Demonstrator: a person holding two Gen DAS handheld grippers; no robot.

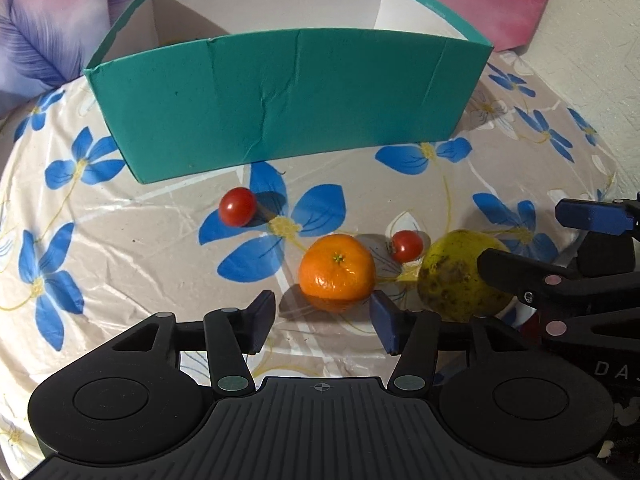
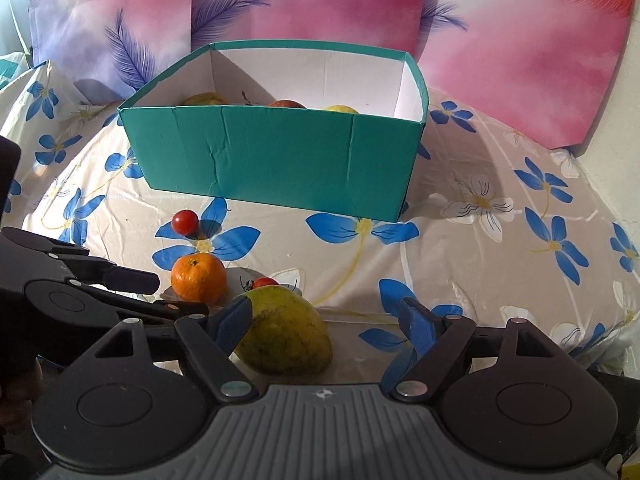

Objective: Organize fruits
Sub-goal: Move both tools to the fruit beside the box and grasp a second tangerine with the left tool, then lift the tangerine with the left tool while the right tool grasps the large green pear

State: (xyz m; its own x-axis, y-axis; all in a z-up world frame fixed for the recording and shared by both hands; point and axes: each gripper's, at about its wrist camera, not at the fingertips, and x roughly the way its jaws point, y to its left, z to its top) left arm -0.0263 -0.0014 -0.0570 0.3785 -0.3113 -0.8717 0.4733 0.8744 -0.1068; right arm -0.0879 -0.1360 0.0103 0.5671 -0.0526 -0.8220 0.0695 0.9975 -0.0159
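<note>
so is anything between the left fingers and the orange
Nothing visible. The left gripper is open with the orange just ahead of its gap, and only bare tablecloth lies between. The yellow-green fruit sits off to the right and a cherry tomato lies behind.

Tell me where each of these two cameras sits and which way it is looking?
Left wrist: rides the open left gripper, looking along its fingers at the orange; the right gripper intrudes at right.
Right wrist: rides the open right gripper, facing the mango; the left gripper shows at left.
Shared: teal box, both tomatoes, floral cloth.
</note>
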